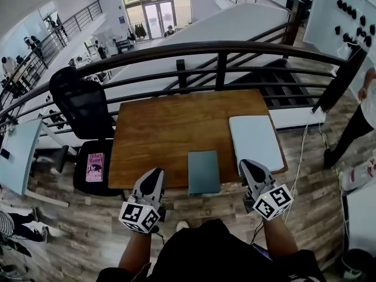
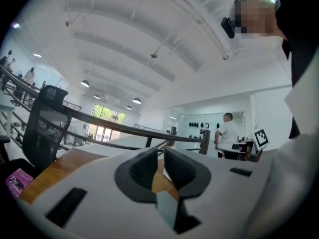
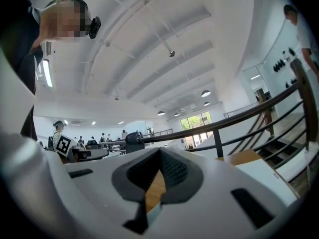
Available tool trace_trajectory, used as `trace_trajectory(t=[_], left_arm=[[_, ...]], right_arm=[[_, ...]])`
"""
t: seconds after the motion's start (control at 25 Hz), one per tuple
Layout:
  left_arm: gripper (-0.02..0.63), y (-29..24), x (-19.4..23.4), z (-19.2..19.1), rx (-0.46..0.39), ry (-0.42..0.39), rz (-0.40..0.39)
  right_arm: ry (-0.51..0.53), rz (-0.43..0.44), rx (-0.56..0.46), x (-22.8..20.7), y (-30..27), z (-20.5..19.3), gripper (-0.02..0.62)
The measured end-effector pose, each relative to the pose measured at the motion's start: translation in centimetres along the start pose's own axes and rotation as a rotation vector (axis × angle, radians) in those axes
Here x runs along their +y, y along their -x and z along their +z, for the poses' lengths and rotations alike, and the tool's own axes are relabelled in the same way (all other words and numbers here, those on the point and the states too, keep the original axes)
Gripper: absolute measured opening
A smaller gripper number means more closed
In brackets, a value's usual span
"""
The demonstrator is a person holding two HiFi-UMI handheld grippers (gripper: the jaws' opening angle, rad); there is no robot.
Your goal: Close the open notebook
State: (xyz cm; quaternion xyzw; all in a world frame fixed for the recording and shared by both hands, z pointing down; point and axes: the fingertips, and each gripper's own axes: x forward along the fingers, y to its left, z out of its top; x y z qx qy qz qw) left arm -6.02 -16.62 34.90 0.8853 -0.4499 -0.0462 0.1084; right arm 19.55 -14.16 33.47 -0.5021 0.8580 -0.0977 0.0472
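Observation:
A grey-teal notebook (image 1: pixel 204 172) lies closed and flat at the near edge of the wooden table (image 1: pixel 170 134). My left gripper (image 1: pixel 154 176) hovers at the table's near edge, just left of the notebook, with its jaws shut and nothing in them. My right gripper (image 1: pixel 249 168) is just right of the notebook, over the near corner of a pale slab, also shut and empty. In the left gripper view the jaws (image 2: pixel 160 156) nearly meet, with wood and a strip of the notebook (image 2: pixel 167 210) showing behind them. The right gripper view shows its jaws (image 3: pixel 159 156) closed, tips touching.
A pale blue-white slab (image 1: pixel 255 141) lies on the table's right side. A black office chair (image 1: pixel 85 107) stands left of the table with a pink book (image 1: pixel 94 167) on its seat. A dark railing (image 1: pixel 217 54) runs behind the table. A person (image 1: pixel 367 107) stands far right.

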Motion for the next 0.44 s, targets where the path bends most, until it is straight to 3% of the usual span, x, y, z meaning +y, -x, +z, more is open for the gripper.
trace_trajectory(t=[0.44], left_arm=[[0.048, -0.3, 1.8, 0.7, -0.018, 0.024, -0.014]], right_arm=[[0.032, -0.002, -0.006, 0.8, -1.0, 0.7, -0.006]])
